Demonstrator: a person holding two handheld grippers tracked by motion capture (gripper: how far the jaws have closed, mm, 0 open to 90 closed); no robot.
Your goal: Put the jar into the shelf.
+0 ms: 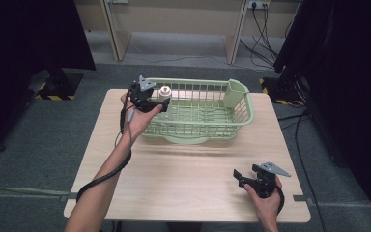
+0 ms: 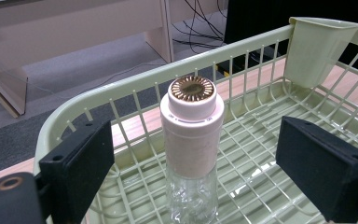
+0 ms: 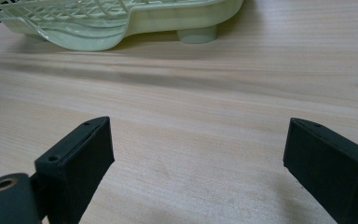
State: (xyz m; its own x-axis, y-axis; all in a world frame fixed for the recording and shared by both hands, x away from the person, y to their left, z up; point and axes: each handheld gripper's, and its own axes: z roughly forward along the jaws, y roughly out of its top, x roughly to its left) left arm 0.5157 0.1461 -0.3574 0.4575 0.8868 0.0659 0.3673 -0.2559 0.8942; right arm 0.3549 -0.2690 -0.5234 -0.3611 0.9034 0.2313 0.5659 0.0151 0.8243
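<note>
The left gripper (image 1: pixel 163 105) hangs at the near-left corner of the pale green basket (image 1: pixel 244 104), its jaws spread wide. In the left gripper view (image 2: pixel 193 154) the two black pads stand well out to either side of a bottle (image 2: pixel 192 140), with clear gaps between pad and bottle on both sides, so nothing is pinched. The bottle stands upright on the basket's wire floor, close to the left end wall. Its lower body is clear glass or plastic, its upper part is sleeved in a pale pink cap, and the top face carries a brown, ribbed round disc. From the high view the bottle (image 1: pixel 164 92) shows as a small pale cylinder just inside the basket rim, right beside the gripper's fingers.

The basket (image 2: pixel 121 91) has a slatted wall all round and a solid little cup compartment (image 2: pixel 318 49) hooked on the far-right corner. It sits on the far half of a light wooden table (image 1: pixel 183 179).

The right gripper (image 1: pixel 240 177) rests low over the near-right part of the table, well apart from the basket, held in the person's right hand (image 1: pixel 265 195). Its jaws are also spread, and the right gripper view (image 3: pixel 196 154) shows only bare wood grain between the pads, with the basket's base and one foot (image 3: pixel 196 33) farther off across the table.

A black cable (image 1: pixel 104 176) trails from the left gripper along the person's left forearm.
</note>
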